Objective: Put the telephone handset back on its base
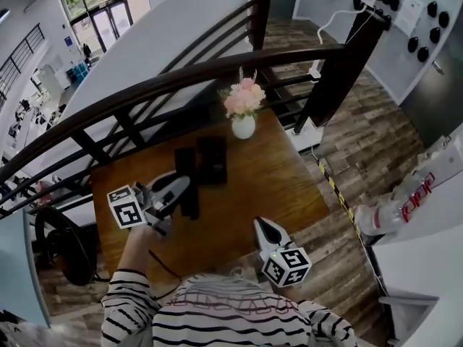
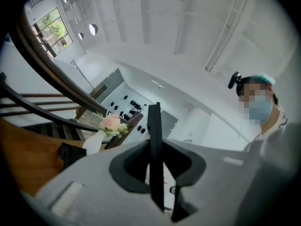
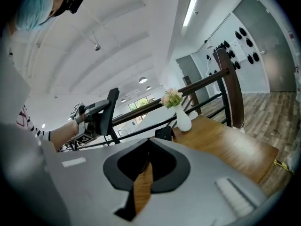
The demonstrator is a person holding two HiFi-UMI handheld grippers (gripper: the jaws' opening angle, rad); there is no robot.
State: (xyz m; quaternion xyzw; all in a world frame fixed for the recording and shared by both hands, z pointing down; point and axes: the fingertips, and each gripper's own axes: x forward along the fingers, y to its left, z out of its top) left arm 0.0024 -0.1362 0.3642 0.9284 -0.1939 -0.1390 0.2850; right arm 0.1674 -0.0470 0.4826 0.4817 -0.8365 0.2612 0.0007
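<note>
The black telephone handset (image 1: 186, 166) is clamped in my left gripper (image 1: 179, 191), which is shut on it above the left part of the wooden table (image 1: 275, 186). In the left gripper view the handset (image 2: 154, 140) stands edge-on between the jaws. From the right gripper view it (image 3: 111, 108) is held upright in the air. The black base (image 1: 212, 159) lies on the table just right of the handset, in front of the vase. My right gripper (image 1: 260, 225) hovers over the table's near edge, shut and holding nothing; its jaws (image 3: 149, 143) meet at the tip.
A white vase of pink flowers (image 1: 244, 110) stands at the table's far side. A dark curved stair railing (image 1: 181, 78) runs behind the table. A thin cable (image 1: 160, 260) trails off the near left edge. Wood-plank floor (image 1: 347, 143) lies to the right.
</note>
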